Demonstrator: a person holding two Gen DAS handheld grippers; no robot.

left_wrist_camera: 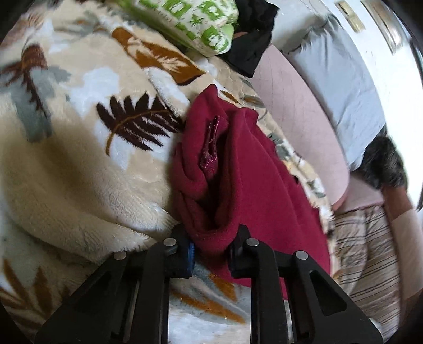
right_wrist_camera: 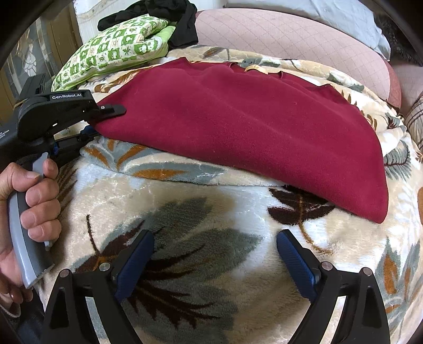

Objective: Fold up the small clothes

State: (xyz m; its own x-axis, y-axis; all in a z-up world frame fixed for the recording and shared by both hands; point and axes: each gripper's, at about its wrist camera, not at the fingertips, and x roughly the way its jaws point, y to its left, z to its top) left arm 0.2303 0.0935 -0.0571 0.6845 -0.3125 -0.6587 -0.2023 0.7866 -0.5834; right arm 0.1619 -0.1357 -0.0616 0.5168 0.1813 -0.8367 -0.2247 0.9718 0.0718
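Observation:
A dark red fleece garment [right_wrist_camera: 238, 124] lies spread on a leaf-patterned plush blanket [right_wrist_camera: 185, 211]. In the left wrist view the garment [left_wrist_camera: 238, 164] bunches up in folds right at my left gripper [left_wrist_camera: 211, 243], whose fingers are shut on its near edge. The right wrist view shows that left gripper [right_wrist_camera: 105, 116] from the side at the garment's left edge, held by a person's hand [right_wrist_camera: 34, 201]. My right gripper [right_wrist_camera: 215, 254] stands open over bare blanket, short of the garment's near edge, with nothing between its blue pads [right_wrist_camera: 137, 262].
A green-and-white patterned folded cloth [right_wrist_camera: 119, 47] and black clothing [right_wrist_camera: 182, 23] lie at the back left. A pink quilted cushion [right_wrist_camera: 290, 34] and a pale blue pillow [left_wrist_camera: 338, 87] sit behind the blanket. Striped bedding [left_wrist_camera: 370, 259] is at the right.

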